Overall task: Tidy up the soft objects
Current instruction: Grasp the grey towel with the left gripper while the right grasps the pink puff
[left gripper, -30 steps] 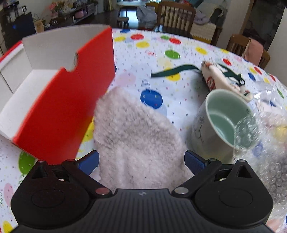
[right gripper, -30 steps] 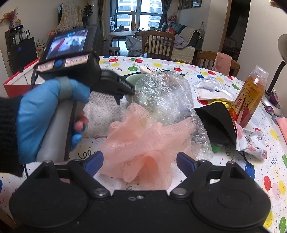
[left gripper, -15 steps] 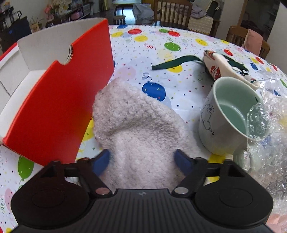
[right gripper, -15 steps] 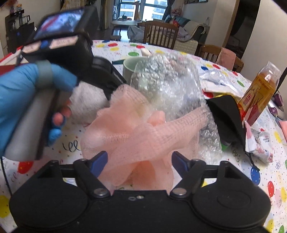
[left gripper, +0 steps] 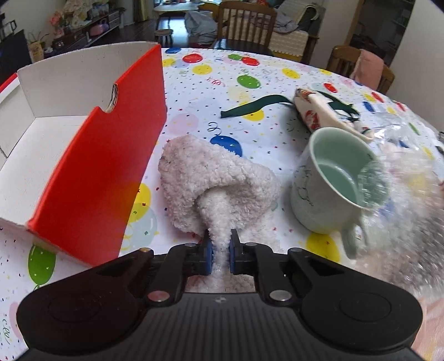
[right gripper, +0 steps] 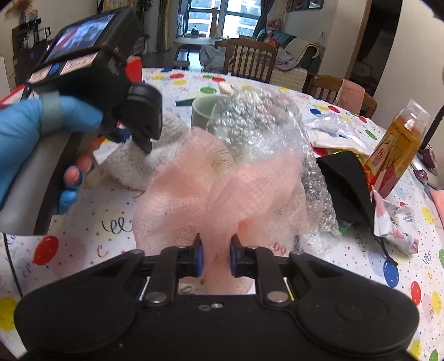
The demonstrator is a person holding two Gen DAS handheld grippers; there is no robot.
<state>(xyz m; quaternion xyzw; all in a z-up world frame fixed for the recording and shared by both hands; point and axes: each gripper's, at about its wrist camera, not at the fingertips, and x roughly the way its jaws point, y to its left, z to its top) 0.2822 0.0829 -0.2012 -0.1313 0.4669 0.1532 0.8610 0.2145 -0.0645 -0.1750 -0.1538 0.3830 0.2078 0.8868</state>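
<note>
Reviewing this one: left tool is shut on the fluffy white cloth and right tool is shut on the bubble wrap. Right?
Not quite. The right tool is shut on the pink mesh cloth, as the right wrist view shows; the bubble wrap lies behind it. The left tool does grip the fluffy white cloth.

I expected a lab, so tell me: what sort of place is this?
Most likely a home's dining and living area. A round table with a balloon-print cloth stands by wooden dining chairs, with a sofa and tall windows behind.
</note>
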